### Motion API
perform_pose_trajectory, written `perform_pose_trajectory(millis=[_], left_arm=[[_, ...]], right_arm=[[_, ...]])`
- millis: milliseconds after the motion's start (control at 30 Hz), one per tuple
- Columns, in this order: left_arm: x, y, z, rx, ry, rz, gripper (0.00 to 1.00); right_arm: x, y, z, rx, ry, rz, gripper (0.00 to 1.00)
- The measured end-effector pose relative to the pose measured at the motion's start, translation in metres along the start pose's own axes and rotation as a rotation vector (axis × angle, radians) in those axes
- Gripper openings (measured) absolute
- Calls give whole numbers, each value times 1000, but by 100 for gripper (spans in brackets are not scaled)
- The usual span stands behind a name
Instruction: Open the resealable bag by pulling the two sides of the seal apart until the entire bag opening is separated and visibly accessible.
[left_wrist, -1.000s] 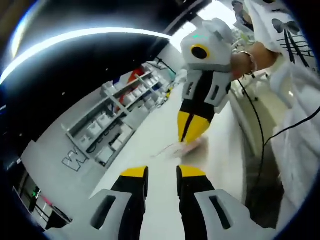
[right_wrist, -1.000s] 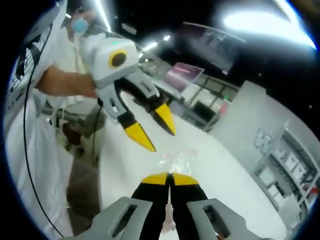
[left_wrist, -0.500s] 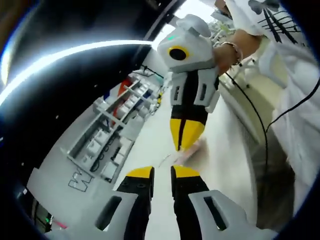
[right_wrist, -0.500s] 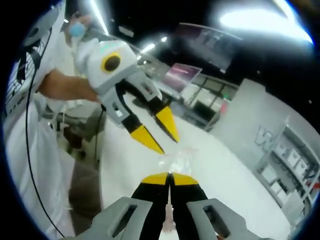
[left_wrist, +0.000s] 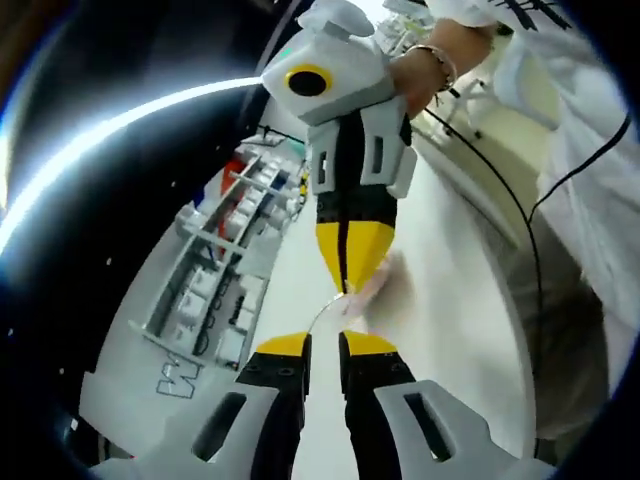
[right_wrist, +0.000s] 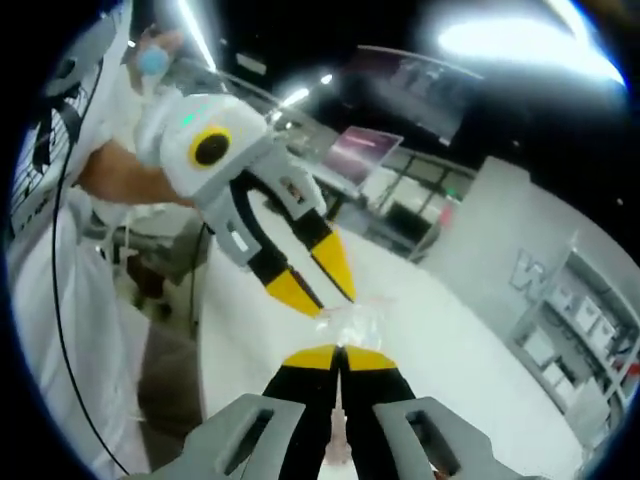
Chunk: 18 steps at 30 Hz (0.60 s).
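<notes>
Left tool (right_wrist: 318, 282) closer to the bag (right_wrist: 352, 322) than a second ago, jaws narrower but still parted, tips at the bag's edge, nothing gripped. Right tool (right_wrist: 340, 355) clamped on the clear resealable bag, held up above the white table (right_wrist: 470, 370). Right tool also visible from left view (left_wrist: 347, 265), jaws closed

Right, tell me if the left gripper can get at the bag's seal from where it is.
Probably yes. The left gripper is open, right beside the bag, which the right gripper holds clamped. Nothing lies between them.
</notes>
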<state>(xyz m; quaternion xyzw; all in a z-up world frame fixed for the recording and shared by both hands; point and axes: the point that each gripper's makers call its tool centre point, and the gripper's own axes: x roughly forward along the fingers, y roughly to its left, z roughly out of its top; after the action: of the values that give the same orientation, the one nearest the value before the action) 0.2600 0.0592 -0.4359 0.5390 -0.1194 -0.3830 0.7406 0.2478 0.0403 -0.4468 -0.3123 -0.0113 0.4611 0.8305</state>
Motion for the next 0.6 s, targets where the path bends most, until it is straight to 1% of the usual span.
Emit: perform_pose_trajectory(millis=[233, 367, 600], left_arm=[[1, -2, 2, 28, 6, -5, 11], [2, 2, 1, 52, 12, 9, 10], [6, 3, 4, 118, 20, 10, 6]], right_arm=[[-1, 0, -1, 6, 0, -1, 0], [-2, 1, 0, 7, -2, -1, 0], [-6, 1, -2, 17, -1, -3, 0]])
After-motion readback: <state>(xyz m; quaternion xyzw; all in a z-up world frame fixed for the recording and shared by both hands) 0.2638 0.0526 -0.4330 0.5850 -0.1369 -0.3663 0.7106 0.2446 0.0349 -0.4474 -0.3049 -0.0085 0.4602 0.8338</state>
